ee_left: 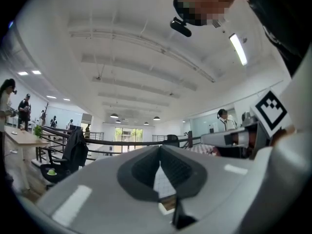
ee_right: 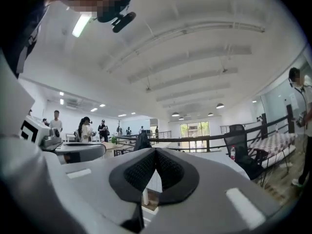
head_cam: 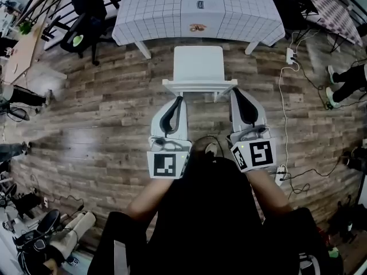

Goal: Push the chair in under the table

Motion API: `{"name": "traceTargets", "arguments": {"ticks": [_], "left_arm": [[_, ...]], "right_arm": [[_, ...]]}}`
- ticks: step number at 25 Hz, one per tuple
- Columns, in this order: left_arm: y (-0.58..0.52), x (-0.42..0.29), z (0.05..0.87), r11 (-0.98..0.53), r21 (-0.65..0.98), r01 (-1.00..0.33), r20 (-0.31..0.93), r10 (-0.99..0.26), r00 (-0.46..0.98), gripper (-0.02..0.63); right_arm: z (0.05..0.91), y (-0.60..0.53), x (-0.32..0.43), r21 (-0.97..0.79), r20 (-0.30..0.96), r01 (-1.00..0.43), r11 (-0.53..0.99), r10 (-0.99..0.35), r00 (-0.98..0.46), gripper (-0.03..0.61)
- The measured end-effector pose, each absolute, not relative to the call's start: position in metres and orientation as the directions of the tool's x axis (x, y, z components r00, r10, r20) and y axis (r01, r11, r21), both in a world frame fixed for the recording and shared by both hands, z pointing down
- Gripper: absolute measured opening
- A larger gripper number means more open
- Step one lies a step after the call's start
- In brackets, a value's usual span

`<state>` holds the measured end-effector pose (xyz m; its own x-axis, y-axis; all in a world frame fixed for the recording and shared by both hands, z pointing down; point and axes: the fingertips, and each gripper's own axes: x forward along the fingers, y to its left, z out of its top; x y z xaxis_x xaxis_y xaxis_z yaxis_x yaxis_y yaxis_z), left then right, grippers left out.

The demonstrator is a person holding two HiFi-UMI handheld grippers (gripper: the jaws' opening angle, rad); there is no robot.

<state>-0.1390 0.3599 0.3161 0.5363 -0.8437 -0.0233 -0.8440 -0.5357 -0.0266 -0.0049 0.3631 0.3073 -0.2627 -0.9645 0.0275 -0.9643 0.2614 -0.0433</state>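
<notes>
A white chair [head_cam: 198, 63] stands on the wood floor, its seat facing the table [head_cam: 155, 7] with a white checked cloth; the seat's front edge is close to the table's edge. The chair's back rail [head_cam: 198, 85] is nearest me. My left gripper [head_cam: 180, 99] is shut and empty, its tip just short of the left part of the rail. My right gripper [head_cam: 234, 90] is also shut and empty, with its tip at the rail's right end; contact cannot be told. In the left gripper view the left gripper [ee_left: 160, 162] shows closed pads, and the right gripper [ee_right: 155, 155] looks the same in the right gripper view.
Black office chairs [head_cam: 86, 16] stand left of the table. A power strip [head_cam: 290, 55] and cables [head_cam: 284, 113] lie on the floor at the right, near a person's legs [head_cam: 347, 82]. Another clothed table [head_cam: 332, 7] is at the upper right. People [ee_right: 83, 128] stand far off.
</notes>
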Motion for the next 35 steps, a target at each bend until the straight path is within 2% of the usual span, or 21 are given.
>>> {"name": "traceTargets", "arguments": {"ticks": [3, 10, 17, 24, 35], "left_arm": [[0.373, -0.133, 0.317, -0.509, -0.04, -0.86, -0.027, -0.859, 0.511, 0.009], [0.395, -0.133, 0.309, -0.441, -0.091, -0.893, -0.095, -0.889, 0.449, 0.009], [0.401, -0.137, 0.317, -0.42, -0.106, -0.901, -0.076, -0.9, 0.429, 0.009], [0.371, -0.139, 0.322, -0.433, -0.102, -0.896, -0.069, -0.895, 0.441, 0.009], [0.277, -0.143, 0.337, -0.486, -0.063, -0.872, -0.042, -0.872, 0.488, 0.009]], "right_arm": [[0.311, 0.379, -0.006, -0.011, 0.026, -0.959, 0.284, -0.958, -0.284, -0.005], [0.321, 0.401, -0.001, -0.057, 0.025, -0.943, 0.329, -0.943, -0.331, -0.005], [0.329, 0.401, 0.003, -0.063, 0.026, -0.937, 0.342, -0.938, -0.344, -0.005], [0.336, 0.374, 0.008, -0.066, 0.036, -0.945, 0.321, -0.945, -0.324, -0.005], [0.358, 0.286, 0.005, -0.091, 0.119, -0.954, 0.287, -0.948, -0.296, -0.005]]}}
